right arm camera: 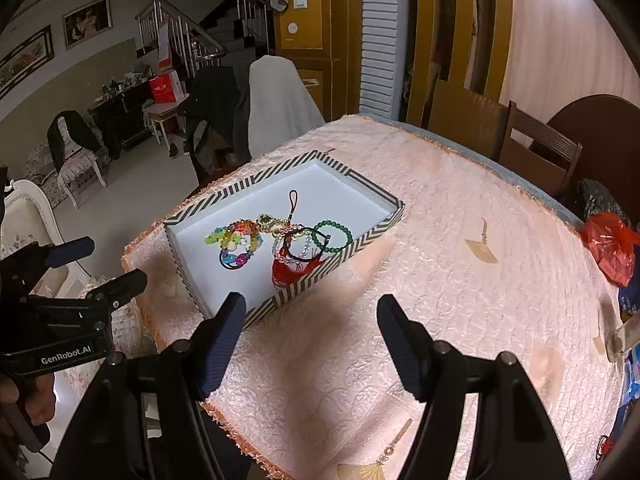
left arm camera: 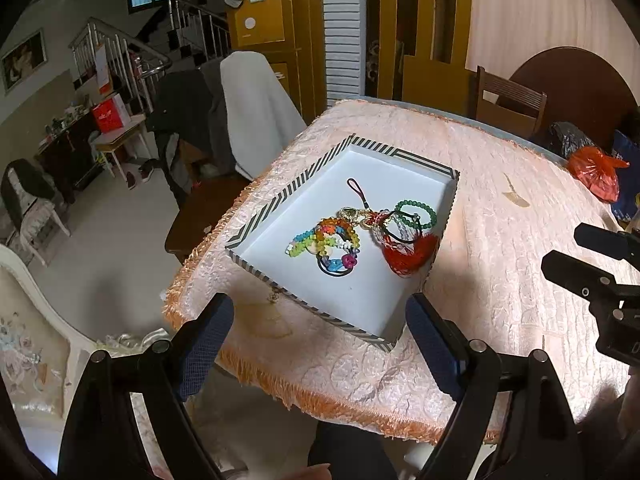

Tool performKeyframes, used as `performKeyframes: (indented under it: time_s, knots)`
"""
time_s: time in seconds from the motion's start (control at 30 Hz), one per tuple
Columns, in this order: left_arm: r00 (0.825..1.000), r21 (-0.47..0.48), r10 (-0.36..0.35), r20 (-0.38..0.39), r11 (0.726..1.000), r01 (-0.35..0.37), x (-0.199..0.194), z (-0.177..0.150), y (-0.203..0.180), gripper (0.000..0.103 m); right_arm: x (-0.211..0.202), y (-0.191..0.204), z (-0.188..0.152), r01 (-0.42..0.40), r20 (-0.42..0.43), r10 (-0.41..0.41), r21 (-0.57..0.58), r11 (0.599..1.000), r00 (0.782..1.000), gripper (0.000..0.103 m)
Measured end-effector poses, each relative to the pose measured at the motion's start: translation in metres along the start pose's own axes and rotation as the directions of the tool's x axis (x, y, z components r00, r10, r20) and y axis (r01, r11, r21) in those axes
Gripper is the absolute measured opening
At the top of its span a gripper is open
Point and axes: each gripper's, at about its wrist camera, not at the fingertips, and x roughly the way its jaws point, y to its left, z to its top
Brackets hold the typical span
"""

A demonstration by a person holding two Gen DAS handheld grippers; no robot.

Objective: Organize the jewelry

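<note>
From your left wrist camera, your left gripper [left arm camera: 320, 320] hangs with its fingers spread wide and nothing between them, above the near corner of the striped tray [left arm camera: 280, 200]. The tray sits on the pink tablecloth [left arm camera: 500, 240]. Inside lie a pile of colourful bead bracelets [left arm camera: 324, 242], a green bead bracelet [left arm camera: 416, 214] and a red tassel [left arm camera: 408, 256], bunched toward the tray's right side. Your right gripper [left arm camera: 560, 252] shows at the right edge.

From your right wrist camera, your right gripper [right arm camera: 312, 324] is also spread and empty, over bare tablecloth [right arm camera: 460, 280] just beside the tray [right arm camera: 360, 248]. The green bracelet [right arm camera: 332, 236] and tassel [right arm camera: 292, 270] rest against the tray's near wall.
</note>
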Motion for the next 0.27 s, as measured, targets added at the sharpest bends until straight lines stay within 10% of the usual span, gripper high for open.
performKeyframes:
  time_s: [0.27]
  knots:
    - [0.999,-0.007,-0.012,0.03,1.0,0.013,-0.0022,0.0001,0.0013,0.103,0.0017,0.0006,0.0008,-0.005,0.004,0.005,0.0,1.0,1.0,0.071]
